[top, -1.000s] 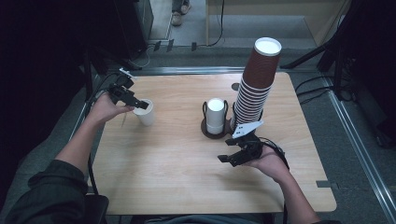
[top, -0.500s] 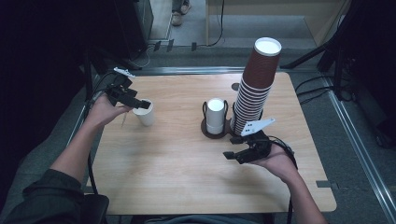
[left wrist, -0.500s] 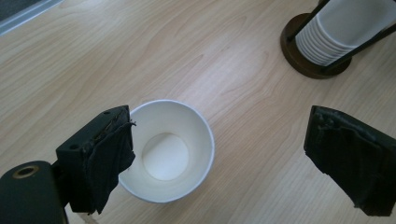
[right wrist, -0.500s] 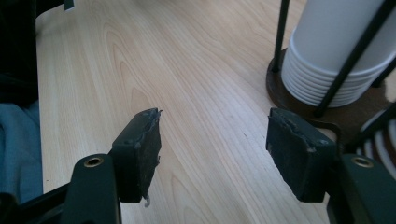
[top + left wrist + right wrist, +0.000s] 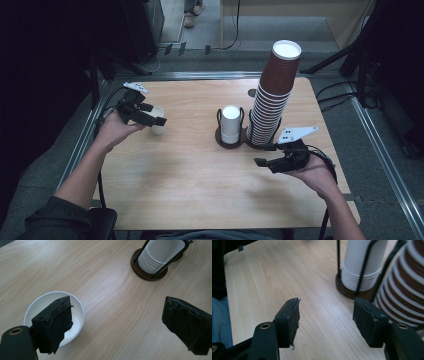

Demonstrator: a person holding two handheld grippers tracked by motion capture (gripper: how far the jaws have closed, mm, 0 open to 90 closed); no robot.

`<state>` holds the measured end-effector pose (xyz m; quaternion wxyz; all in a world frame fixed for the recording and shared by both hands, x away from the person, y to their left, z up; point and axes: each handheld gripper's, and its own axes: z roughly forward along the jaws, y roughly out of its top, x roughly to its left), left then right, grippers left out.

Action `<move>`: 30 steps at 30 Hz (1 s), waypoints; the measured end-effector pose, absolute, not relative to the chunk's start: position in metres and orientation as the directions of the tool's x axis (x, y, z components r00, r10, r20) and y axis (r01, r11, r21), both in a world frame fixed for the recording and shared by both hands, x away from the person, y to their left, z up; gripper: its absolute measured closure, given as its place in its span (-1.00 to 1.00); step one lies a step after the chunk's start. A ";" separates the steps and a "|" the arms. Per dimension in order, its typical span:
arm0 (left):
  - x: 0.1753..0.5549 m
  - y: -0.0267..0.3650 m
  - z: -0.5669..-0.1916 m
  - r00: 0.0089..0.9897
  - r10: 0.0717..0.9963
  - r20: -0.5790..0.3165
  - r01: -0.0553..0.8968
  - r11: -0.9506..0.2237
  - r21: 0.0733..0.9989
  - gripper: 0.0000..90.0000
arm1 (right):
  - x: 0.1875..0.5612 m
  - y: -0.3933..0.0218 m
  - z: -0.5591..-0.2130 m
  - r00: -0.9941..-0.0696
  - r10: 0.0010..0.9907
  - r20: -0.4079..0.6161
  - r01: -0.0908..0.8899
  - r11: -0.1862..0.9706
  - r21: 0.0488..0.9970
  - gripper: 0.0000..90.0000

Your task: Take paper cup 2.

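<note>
A single white paper cup [image 5: 158, 128] [image 5: 45, 302] stands upright at the table's left. My left gripper [image 5: 155, 114] [image 5: 118, 312] hovers over it. One jaw is above the cup's mouth and the other is far out over bare wood. The jaws have just been closing, still stand wide and press on nothing. My right gripper [image 5: 263, 154] [image 5: 327, 307] hangs over the table's right part, pointed at a stack of white cups [image 5: 230, 122] [image 5: 359, 262] in a black wire holder. Its jaws have also just been closing, with nothing between them.
A tall stack of brown cups [image 5: 272, 95] [image 5: 404, 285] leans just right of the holder, close to my right gripper. The wooden table [image 5: 190, 175] has metal rails along its edges. Cables trail off both sides.
My right gripper has moved right and a little up, away from the base of the brown stack. My left gripper has shifted slightly beside the white cup, which stays put.
</note>
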<state>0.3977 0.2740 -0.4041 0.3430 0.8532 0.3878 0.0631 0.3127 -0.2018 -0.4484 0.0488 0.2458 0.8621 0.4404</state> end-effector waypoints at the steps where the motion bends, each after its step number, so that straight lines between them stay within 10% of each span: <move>1: 0.396 0.273 -0.405 0.691 0.705 -0.160 0.618 -0.461 0.637 -0.80 | 0.313 -0.205 -0.447 -0.868 0.479 0.129 0.385 0.486 0.784 -0.16; 30: 0.351 0.237 -0.438 0.746 0.636 -0.199 0.574 -0.461 0.677 -0.71 | 0.344 -0.262 -0.362 -0.820 0.562 0.109 0.398 0.424 0.814 -0.58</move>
